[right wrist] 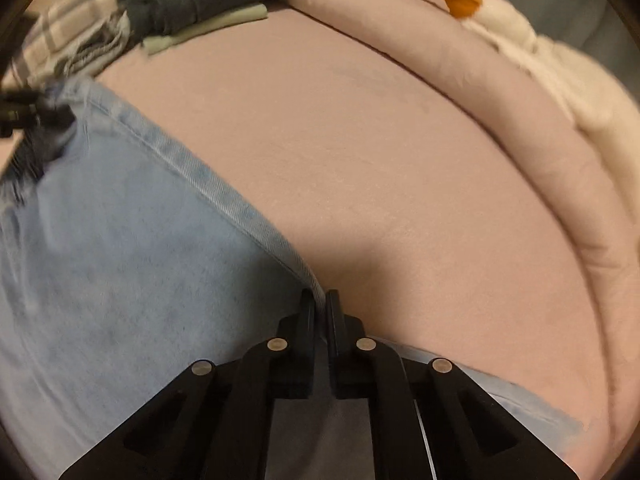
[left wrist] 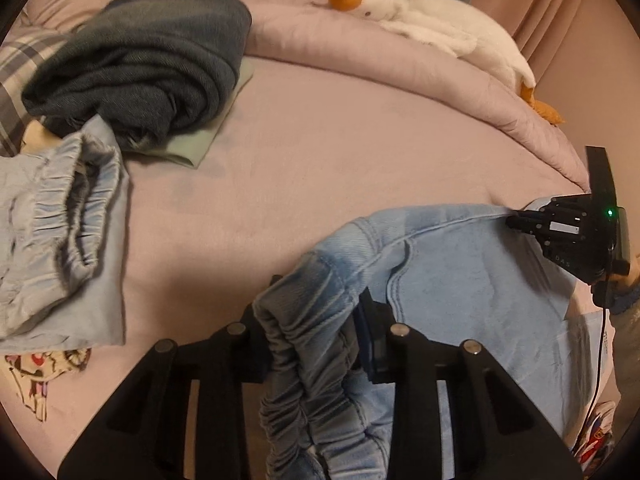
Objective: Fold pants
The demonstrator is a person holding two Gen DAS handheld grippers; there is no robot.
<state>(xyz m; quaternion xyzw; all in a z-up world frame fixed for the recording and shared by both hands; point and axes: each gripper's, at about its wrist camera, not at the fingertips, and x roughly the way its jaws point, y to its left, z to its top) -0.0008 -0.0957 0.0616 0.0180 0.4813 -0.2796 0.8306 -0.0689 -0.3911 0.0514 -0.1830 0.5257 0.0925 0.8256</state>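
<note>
Left claw [left wrist: 316, 320] pinches the bunched waistband of the pants [left wrist: 460, 280]; right claw [right wrist: 320, 308] is pressed together on their seam edge. The thin seam could slip free — the pants would sag onto the bed [left wrist: 320, 140].

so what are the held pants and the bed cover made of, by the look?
Pants: light-blue washed denim, probably cotton; twill weave, stitched seams, gathered elastic waistband. Bed cover: pink, matte, short fuzzy nap, likely fleece or brushed fabric; can't tell the fibre.
</note>
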